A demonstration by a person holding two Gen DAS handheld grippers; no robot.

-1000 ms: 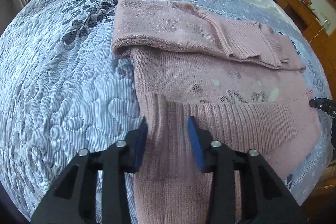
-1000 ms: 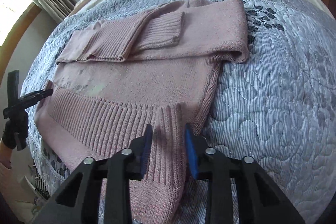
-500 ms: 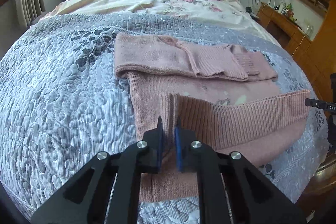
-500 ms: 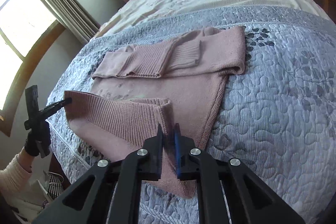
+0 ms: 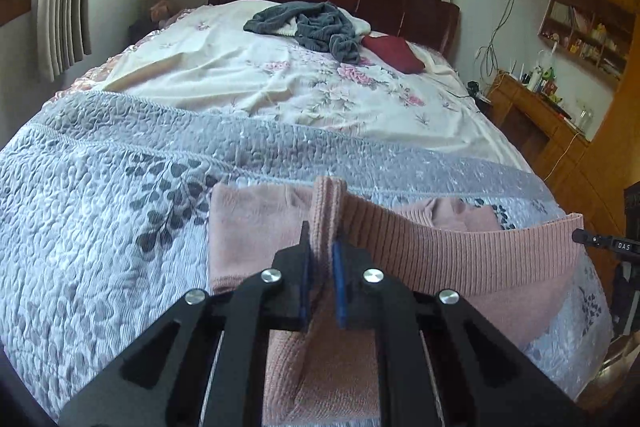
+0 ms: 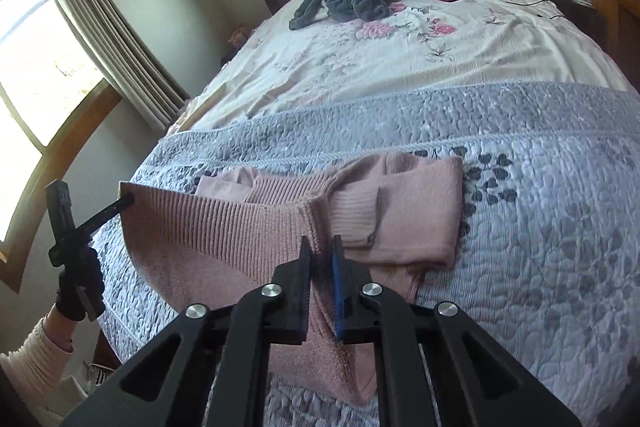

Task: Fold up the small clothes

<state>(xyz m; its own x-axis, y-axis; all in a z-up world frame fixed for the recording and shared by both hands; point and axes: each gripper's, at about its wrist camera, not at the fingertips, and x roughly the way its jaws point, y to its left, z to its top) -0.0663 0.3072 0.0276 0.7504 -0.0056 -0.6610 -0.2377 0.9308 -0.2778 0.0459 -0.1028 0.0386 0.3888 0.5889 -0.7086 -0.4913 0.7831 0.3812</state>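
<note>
A pink sweater [image 5: 460, 251] lies on the grey quilt [image 5: 100, 227] at the foot of a bed, its ribbed hem [image 6: 224, 223] lifted clear and stretched taut between two hand-held grippers. The left gripper [image 5: 322, 267] has its jaws pressed together on one hem corner; the right gripper [image 6: 322, 263] pinches the other corner the same way. Beyond the raised hem, the sweater's upper half rests flat on the quilt with the sleeves [image 6: 352, 207] crossed over the chest. A gloved hand [image 6: 78, 287] grips the left tool's handle in the right wrist view.

The step in hand appears to be the bottom-to-top fold: the hem is up and hangs over the sweater's body, not yet laid down. The next move calls for both corners to travel level toward the shoulders, then lower together so the hem lands square on the sleeves without dragging them askew. How far the hem stands above the body is hard to judge through the fisheye. Farther up the bed from the sweater, a grey garment [image 5: 316, 27] and a red one [image 5: 392, 53] lie near the headboard.
</note>
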